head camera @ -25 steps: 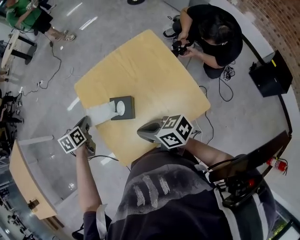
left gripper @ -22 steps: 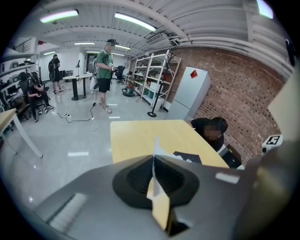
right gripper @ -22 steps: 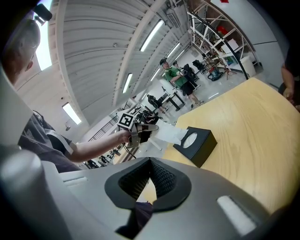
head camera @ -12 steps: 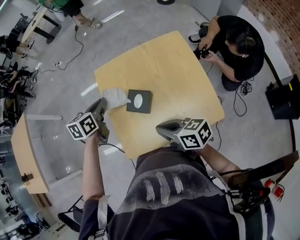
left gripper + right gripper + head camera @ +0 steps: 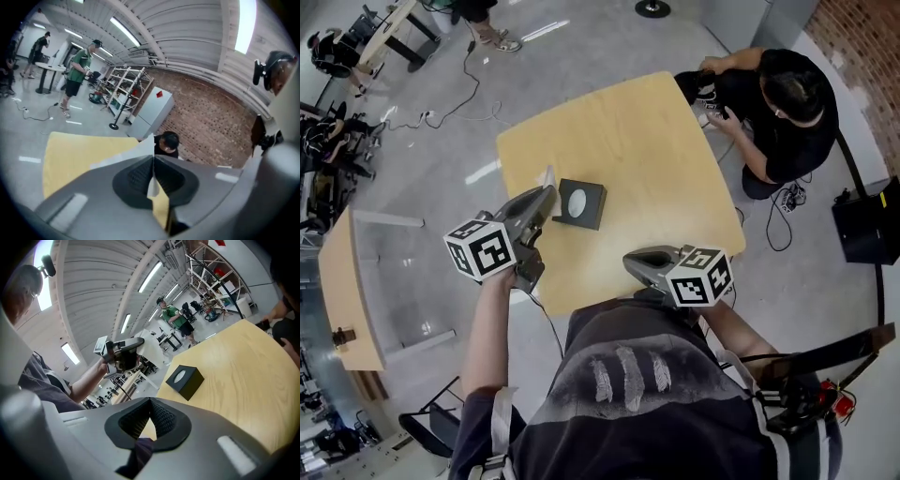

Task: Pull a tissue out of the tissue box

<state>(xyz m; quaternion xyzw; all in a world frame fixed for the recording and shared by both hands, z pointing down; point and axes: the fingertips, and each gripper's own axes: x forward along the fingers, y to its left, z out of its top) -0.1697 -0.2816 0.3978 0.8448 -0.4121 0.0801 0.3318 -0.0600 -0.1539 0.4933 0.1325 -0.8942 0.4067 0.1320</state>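
The left tool (image 5: 547,194) is clenched on a white tissue (image 5: 148,146), held above the desk (image 5: 628,131) just beside the black tissue box (image 5: 581,202), while the right tool (image 5: 630,261), closed on nothing, hovers at the desk's near edge

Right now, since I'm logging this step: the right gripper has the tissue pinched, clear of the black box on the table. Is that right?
Not quite: the left gripper has the tissue pinched, as the left gripper view shows; the right gripper is shut on nothing. The tissue is clear of the black box on the table.
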